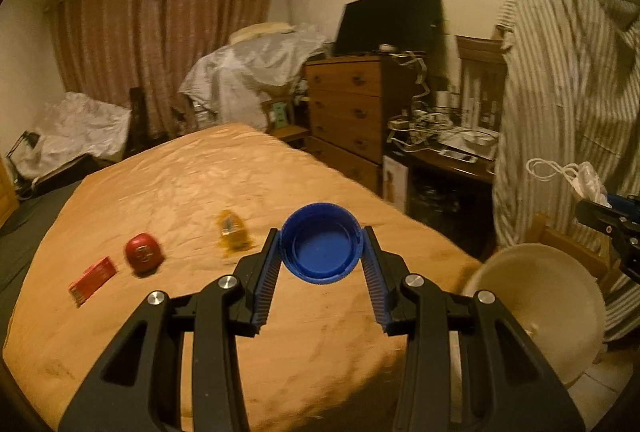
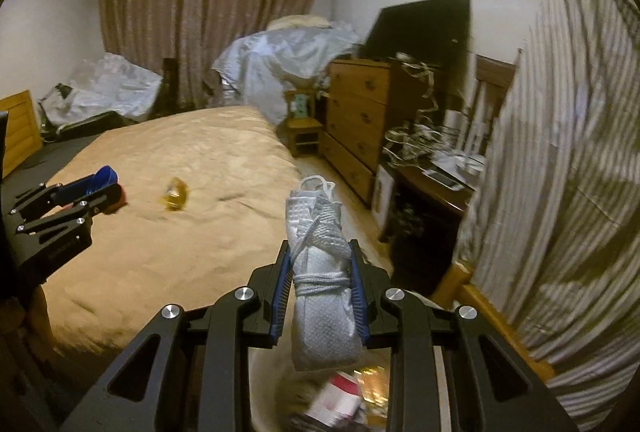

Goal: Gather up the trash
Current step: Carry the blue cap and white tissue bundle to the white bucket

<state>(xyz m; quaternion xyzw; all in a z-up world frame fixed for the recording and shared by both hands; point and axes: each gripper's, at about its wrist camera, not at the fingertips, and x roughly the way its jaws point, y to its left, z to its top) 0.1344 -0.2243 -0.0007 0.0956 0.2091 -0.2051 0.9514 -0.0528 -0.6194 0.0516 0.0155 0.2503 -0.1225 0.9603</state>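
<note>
Now your left tongs [image 1: 322,264] pinch the light, rigid cap [image 1: 320,242] by its rim; your right tongs [image 2: 320,296] squeeze the soft mask [image 2: 320,272] mid-bundle

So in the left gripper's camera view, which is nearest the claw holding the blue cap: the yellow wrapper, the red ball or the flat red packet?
1. Yellow wrapper, just left of the left gripper and its blue cap.
2. Red ball, further left on the bed.
3. Flat red packet, farthest left, near the bed's edge.
</note>
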